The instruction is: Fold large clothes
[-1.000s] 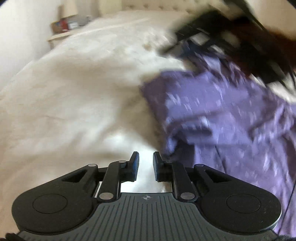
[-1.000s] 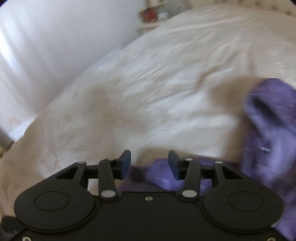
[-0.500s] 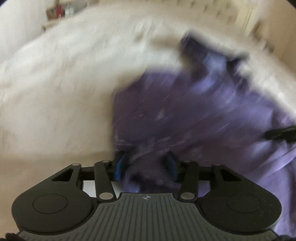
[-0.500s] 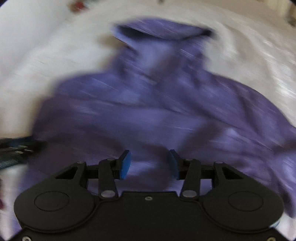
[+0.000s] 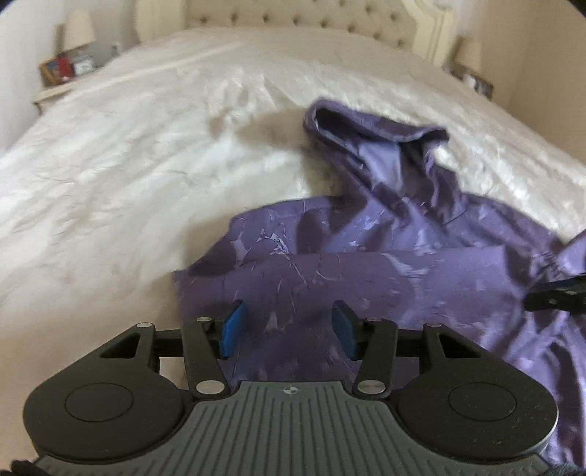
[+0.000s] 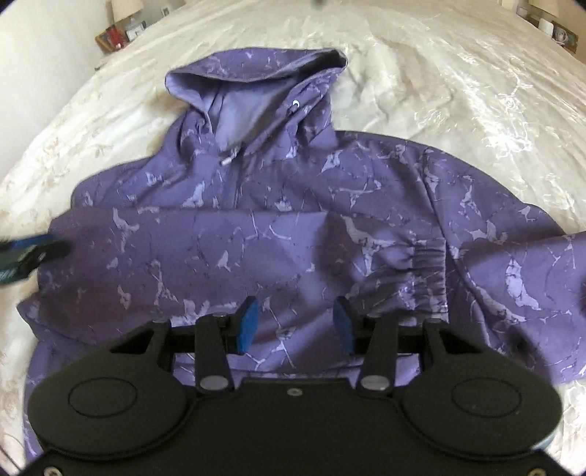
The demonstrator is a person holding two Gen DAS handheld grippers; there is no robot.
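Note:
A purple marbled hoodie (image 6: 256,249) lies face up on the white bed (image 6: 457,91), hood (image 6: 256,84) toward the headboard. One sleeve is folded across the chest, its elastic cuff (image 6: 428,263) at centre right. My right gripper (image 6: 296,324) hovers open over the lower middle of the hoodie, nothing between its blue pads. In the left wrist view the hoodie (image 5: 366,271) fills the right half. My left gripper (image 5: 287,326) stands open above its near left part, gripping no cloth. Each view catches the other gripper's tip at its edge.
The white bedspread (image 5: 128,164) spreads wide to the left of the hoodie. A tufted headboard (image 5: 293,14) closes the far end. A nightstand (image 5: 62,73) with a lamp and small items stands at the far left, and another nightstand (image 5: 472,78) at the far right.
Both views swung from bare bedspread onto the hoodie and are now sharp. The left gripper's jaws went from nearly shut to open. The right gripper's jaws kept the same width.

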